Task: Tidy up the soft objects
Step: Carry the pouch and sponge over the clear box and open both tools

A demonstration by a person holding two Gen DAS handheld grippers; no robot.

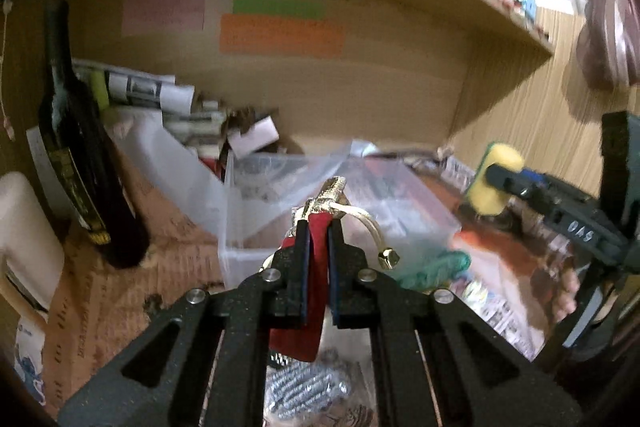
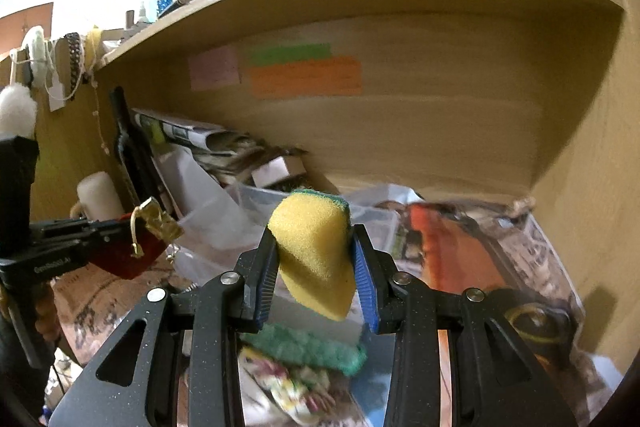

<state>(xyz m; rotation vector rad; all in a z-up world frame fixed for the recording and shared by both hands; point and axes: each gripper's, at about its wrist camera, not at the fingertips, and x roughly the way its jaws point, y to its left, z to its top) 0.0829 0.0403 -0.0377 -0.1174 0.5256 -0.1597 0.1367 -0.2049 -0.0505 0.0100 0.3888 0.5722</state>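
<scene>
Red pouch [image 1: 316,267] half hidden between left claw [image 1: 317,239] pads.

So your red pouch [image 1: 316,267] is a small soft fabric thing with a gold-trimmed top and a cream cord ending in a little gold bead, and it's pinched up off the desk, hanging tilted. The sponge [image 2: 316,251] is yellow foam with a green scrub layer on its far side, squeezed at both sides and held up too. A fuzzy green cloth [image 2: 308,349] lies crumpled on the clutter below it.
</scene>
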